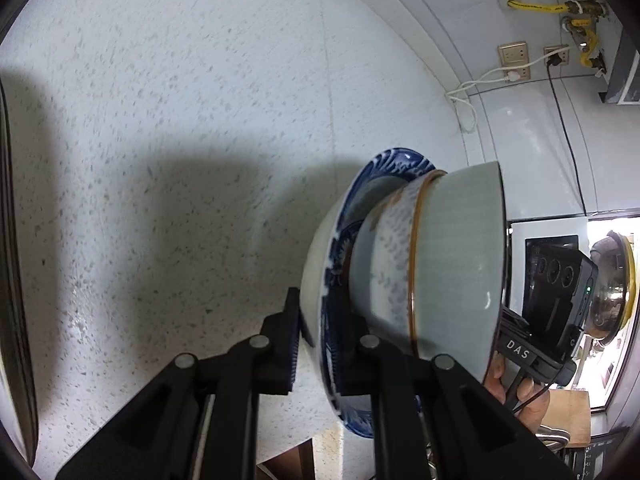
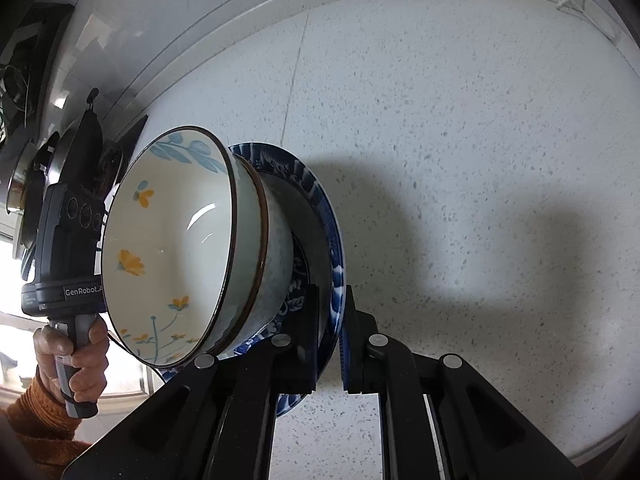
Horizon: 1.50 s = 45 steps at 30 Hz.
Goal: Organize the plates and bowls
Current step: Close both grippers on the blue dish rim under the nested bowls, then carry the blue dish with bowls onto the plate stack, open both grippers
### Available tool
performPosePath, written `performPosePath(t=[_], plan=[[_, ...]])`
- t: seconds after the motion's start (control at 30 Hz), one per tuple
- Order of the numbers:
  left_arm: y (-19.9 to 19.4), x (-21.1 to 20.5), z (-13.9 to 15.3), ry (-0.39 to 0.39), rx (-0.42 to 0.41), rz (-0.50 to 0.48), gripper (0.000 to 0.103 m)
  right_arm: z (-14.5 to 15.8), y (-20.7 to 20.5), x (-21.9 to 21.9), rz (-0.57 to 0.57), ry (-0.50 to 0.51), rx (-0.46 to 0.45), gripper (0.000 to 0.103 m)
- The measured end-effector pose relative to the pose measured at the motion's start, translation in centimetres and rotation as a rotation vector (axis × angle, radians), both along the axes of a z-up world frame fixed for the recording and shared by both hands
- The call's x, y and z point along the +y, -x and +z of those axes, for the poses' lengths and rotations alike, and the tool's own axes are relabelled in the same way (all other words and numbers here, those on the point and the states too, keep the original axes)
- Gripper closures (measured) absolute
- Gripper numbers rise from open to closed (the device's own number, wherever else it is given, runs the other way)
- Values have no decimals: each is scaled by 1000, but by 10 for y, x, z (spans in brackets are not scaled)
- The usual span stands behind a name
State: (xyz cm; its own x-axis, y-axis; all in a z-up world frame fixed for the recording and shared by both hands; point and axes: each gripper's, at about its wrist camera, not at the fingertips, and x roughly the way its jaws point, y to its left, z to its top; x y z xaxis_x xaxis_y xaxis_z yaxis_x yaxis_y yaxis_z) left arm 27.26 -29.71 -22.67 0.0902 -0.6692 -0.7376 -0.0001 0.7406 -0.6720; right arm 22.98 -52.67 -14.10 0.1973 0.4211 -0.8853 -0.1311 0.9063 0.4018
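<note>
One speckled counter (image 2: pixel 460 128) lies below. Over it, one blue plate (image 2: pixel 320 200) carries two nested bowls (image 2: pixel 168 240). Two grippers clamp the plate's rim from opposite sides: left gripper (image 1: pixel 320 336), right gripper (image 2: pixel 330 340). One hand (image 2: pixel 76 356) shows.
</note>
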Motion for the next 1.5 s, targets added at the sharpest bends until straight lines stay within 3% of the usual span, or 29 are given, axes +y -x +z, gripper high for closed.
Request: performPosePath(t=[0.2, 0.37, 0.6, 0.97, 1.27, 1.5], plan=[[-1, 23, 46, 14, -51, 35, 92, 43, -6, 14, 13, 17, -48, 94], [7, 73, 83, -7, -84, 97, 92, 74, -11, 53, 67, -2, -80, 94], [29, 168, 109, -102, -109, 195, 91, 74, -16, 148, 166, -78, -76, 94], [45, 278, 60, -141, -37, 307, 91, 24, -11, 261, 283, -87, 26, 94], [31, 283, 23, -128, 10, 270, 92, -1, -4, 257, 251, -63, 69, 93], [23, 294, 23, -164, -34, 251, 93, 1, -1, 257, 228, -51, 42, 93]])
